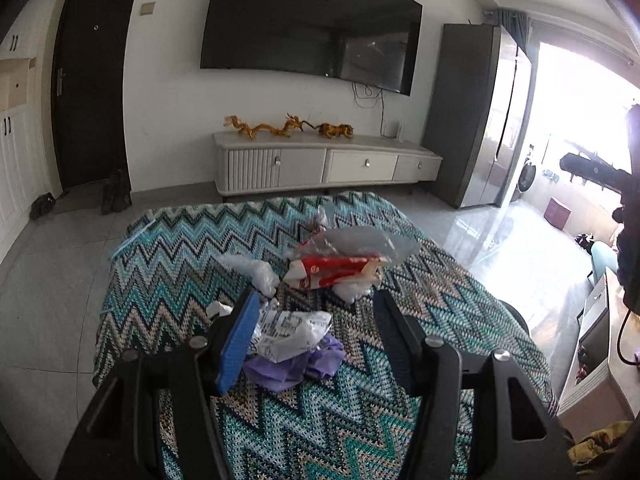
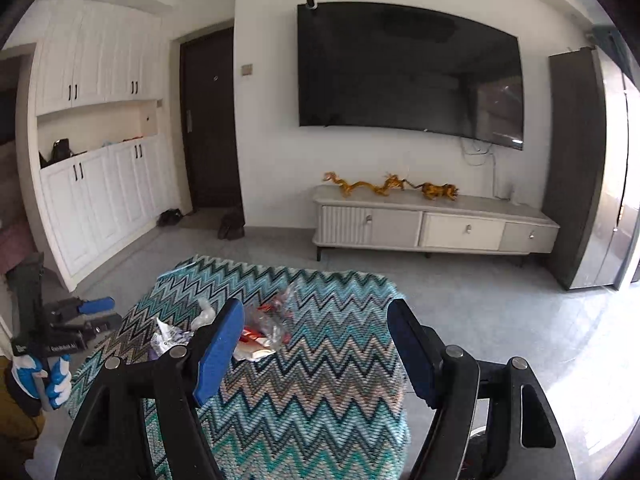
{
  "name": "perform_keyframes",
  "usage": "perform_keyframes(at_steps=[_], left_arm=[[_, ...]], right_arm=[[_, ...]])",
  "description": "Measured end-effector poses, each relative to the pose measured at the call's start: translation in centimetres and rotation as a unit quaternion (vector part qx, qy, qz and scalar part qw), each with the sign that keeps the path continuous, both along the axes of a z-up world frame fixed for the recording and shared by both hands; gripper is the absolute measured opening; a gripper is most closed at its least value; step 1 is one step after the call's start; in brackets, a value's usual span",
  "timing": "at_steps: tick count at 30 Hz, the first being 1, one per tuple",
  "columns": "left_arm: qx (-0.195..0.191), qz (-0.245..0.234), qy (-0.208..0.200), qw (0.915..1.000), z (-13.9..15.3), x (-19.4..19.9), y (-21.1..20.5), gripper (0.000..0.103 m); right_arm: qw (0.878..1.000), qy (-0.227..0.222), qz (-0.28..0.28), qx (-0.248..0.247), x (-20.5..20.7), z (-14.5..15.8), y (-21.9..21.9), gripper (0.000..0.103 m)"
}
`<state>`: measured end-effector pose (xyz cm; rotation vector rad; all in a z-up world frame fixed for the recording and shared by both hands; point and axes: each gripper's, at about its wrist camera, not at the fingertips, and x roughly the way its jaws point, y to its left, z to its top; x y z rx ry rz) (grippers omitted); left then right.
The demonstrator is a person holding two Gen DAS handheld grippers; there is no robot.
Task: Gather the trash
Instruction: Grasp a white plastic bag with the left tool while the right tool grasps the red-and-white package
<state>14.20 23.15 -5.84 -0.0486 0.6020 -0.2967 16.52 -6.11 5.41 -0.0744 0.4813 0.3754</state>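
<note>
The trash sits in a heap on my worktop (image 1: 168,280), which has a zigzag cloth in blue, green and tan over it. The heap is near the middle of the worktop, a bit toward the left edge. Closest to me is a crumpled white wrapper (image 1: 292,332) with small dark print on it. The print is too blurry to read. It lies on top of a soft purple piece (image 1: 296,368). Farther back is a red and white packet (image 1: 336,272) with a round white mark on it, but I cannot read any words. A clear plastic bag (image 1: 360,242) rests on the packet. A scrunched white bag (image 1: 252,270) lies to the left of the packet.

My left tongs (image 1: 316,320) are held low over the near part of the worktop, pointing at the heap. They are open wide and hold nothing. The white wrapper sits between the two blue pads, right next to the left pad.

My right tongs (image 2: 316,344) hang higher and closer to the right edge of the worktop. They are open wide too, with nothing in them. From there I see my left hand (image 2: 44,380) in a blue and white glove, holding its handle at the left edge.
</note>
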Motion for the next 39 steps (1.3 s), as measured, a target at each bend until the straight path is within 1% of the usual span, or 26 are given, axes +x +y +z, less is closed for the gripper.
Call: perform_keyframes(at_steps=[3, 5, 12, 16, 19, 22, 24, 29, 34, 35, 36, 37, 39], left_arm=[[0.007, -0.016, 0.023, 0.9996, -2.3, 1.6, -0.3, 0.056], [0.009, -0.026, 0.039, 0.9989, -3.7, 2.8, -0.5, 0.051], [0.014, -0.051, 0.071, 0.9961, -6.4, 5.6, -1.0, 0.037], [0.011, -0.063, 0.088, 0.9941, -7.6, 7.0, -0.8, 0.025], [-0.002, -0.066, 0.096, 0.9932, -8.3, 7.7, -0.4, 0.021], [-0.015, -0.066, 0.098, 0.9929, -8.6, 8.1, 0.0, 0.017], [-0.023, -0.063, 0.097, 0.9930, -8.6, 8.2, 0.4, 0.016], [-0.047, -0.054, 0.092, 0.9931, -8.2, 8.5, 1.2, 0.014], [-0.074, -0.041, 0.086, 0.9927, -7.6, 8.5, 2.2, 0.013], [-0.079, -0.038, 0.084, 0.9926, -7.5, 8.4, 2.4, 0.013], [-0.082, -0.036, 0.083, 0.9925, -7.4, 8.4, 2.6, 0.013], [-0.086, -0.033, 0.082, 0.9924, -7.3, 8.3, 2.7, 0.013], [-0.092, -0.029, 0.079, 0.9923, -7.0, 8.1, 3.0, 0.013]], right_arm=[[1.000, 0.020, 0.015, -0.006, 1.7, -1.5, 1.8, 0.072], [0.999, 0.032, 0.023, -0.012, 2.6, -2.4, 3.0, 0.072], [0.995, 0.081, 0.058, -0.019, 6.8, -6.3, 6.0, 0.071], [0.988, 0.112, 0.100, -0.026, 8.7, -8.8, 8.6, 0.058], [0.981, 0.132, 0.138, -0.040, 10.0, -10.9, 11.3, 0.053], [0.974, 0.149, 0.164, -0.054, 11.3, -12.7, 13.8, 0.051], [0.970, 0.155, 0.175, -0.073, 12.1, -13.9, 15.4, 0.050], [0.962, 0.169, 0.182, -0.112, 13.8, -16.5, 17.5, 0.048], [0.958, 0.184, 0.173, -0.135, 16.0, -18.4, 18.0, 0.036], [0.958, 0.185, 0.171, -0.140, 16.3, -18.7, 18.1, 0.036], [0.957, 0.186, 0.169, -0.143, 16.6, -18.9, 18.1, 0.032], [0.957, 0.186, 0.168, -0.145, 16.8, -19.0, 18.1, 0.026], [0.958, 0.181, 0.164, -0.152, 17.0, -19.0, 18.0, 0.021]])
